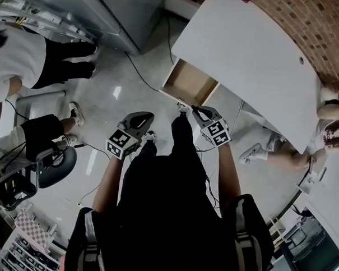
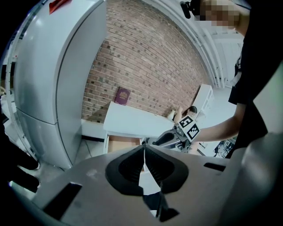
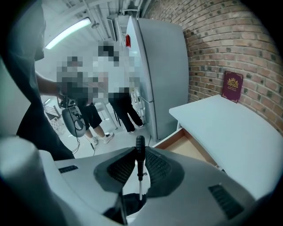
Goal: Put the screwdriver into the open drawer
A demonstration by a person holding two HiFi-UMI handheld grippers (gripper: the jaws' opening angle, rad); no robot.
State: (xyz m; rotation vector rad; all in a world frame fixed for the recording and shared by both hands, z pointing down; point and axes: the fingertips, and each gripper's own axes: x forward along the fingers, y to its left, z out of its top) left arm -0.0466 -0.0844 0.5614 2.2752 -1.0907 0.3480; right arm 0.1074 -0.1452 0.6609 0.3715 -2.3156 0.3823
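A screwdriver [image 3: 140, 146] with a black handle and a thin metal shaft stands upright between the pads of my right gripper [image 3: 139, 155], which is shut on it. In the head view, the right gripper [image 1: 191, 109] hangs just in front of the open wooden drawer [image 1: 188, 82], a little below its front edge. The drawer [image 3: 188, 146] juts out from under a white table [image 3: 234, 128] and looks empty. My left gripper [image 2: 143, 149] is shut with nothing in it. It is held to the left of the right gripper [image 2: 179, 134], further from the drawer [image 2: 120, 143].
A grey cabinet [image 1: 102, 11] stands left of the drawer, with a black cable [image 1: 140, 72] on the floor between them. A brick wall [image 3: 230, 39] runs behind the table, where a dark red booklet [image 3: 232, 86] leans. People stand at the left [image 1: 27, 53] and sit at the right [image 1: 326, 133].
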